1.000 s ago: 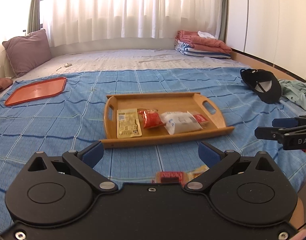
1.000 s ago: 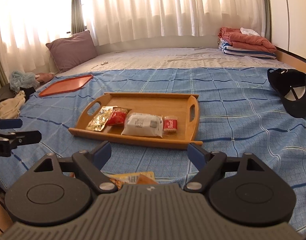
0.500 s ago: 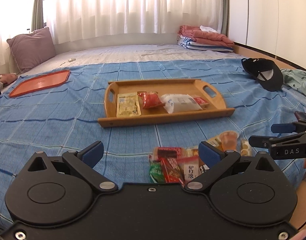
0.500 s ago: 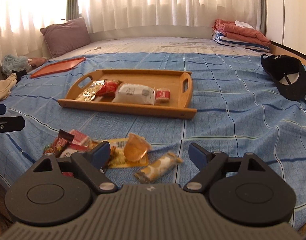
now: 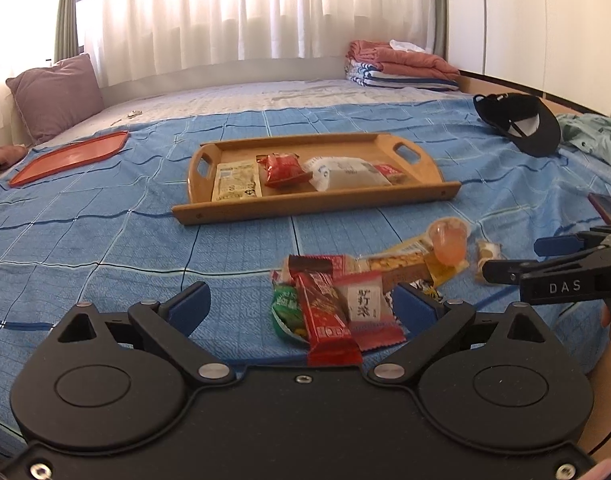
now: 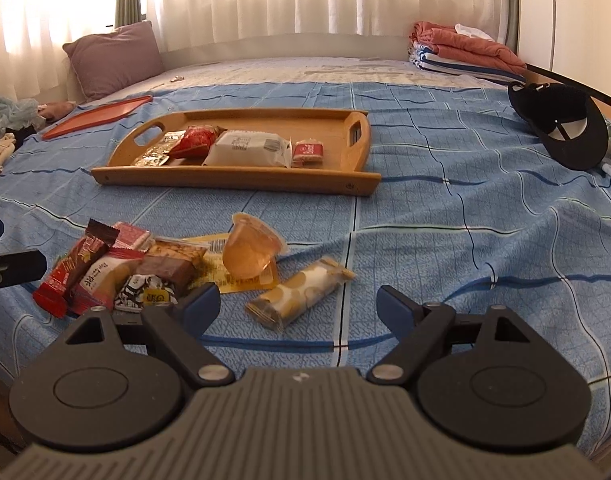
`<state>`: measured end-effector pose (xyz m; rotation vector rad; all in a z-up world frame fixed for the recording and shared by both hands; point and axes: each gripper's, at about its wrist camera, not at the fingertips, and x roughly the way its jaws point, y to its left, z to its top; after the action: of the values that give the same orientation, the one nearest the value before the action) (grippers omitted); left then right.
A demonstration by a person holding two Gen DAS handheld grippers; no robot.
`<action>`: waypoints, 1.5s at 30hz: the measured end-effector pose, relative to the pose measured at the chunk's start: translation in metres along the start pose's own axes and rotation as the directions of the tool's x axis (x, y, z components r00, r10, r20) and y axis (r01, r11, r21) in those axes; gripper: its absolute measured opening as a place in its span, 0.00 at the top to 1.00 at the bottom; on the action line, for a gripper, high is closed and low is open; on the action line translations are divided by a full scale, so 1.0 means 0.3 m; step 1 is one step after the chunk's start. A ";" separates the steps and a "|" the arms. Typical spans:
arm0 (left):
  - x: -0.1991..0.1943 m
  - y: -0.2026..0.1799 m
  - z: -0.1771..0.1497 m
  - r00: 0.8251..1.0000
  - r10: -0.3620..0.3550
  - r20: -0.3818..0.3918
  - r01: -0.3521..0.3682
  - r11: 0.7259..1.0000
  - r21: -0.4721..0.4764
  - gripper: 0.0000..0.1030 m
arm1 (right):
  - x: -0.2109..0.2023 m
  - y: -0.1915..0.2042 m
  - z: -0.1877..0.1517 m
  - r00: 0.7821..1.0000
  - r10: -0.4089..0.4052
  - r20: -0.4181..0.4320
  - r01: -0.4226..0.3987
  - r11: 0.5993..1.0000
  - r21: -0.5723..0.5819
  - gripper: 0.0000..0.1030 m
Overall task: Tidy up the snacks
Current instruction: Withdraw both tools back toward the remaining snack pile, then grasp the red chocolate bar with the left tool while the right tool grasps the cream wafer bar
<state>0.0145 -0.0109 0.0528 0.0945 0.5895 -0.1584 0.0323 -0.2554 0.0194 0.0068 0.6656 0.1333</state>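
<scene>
A wooden tray (image 5: 421,194) (image 6: 357,152) on the blue bedspread holds several snack packets. A loose heap of snacks lies nearer: a red bar (image 5: 325,316), a white-and-red packet (image 5: 365,304), an orange jelly cup (image 5: 449,242) (image 6: 247,250) and a long biscuit packet (image 6: 301,296). My left gripper (image 5: 301,306) is open, with the heap between its fingers. My right gripper (image 6: 297,306) is open just before the biscuit packet; it also shows at the right of the left wrist view (image 5: 517,258).
An orange-red tray (image 5: 69,158) lies at the far left. A black cap (image 5: 521,122) (image 6: 561,120) sits at the right. A purple pillow (image 6: 113,58) and folded towels (image 5: 401,66) lie at the back. The bed edge runs just below the grippers.
Both grippers have drawn back and tilted down, so the loose snack heap near the bed edge has come fully into view. Both have stayed open.
</scene>
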 end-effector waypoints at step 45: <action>0.125 -0.062 -0.034 0.999 0.047 0.002 -0.047 0.997 -0.059 0.58 | 0.120 0.060 -0.004 0.998 -0.056 0.033 0.054 0.998 0.045 0.27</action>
<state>0.0364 -0.0324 0.0226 0.0509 0.5876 -0.0953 0.0574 -0.2330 -0.0028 0.0330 0.6334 0.0652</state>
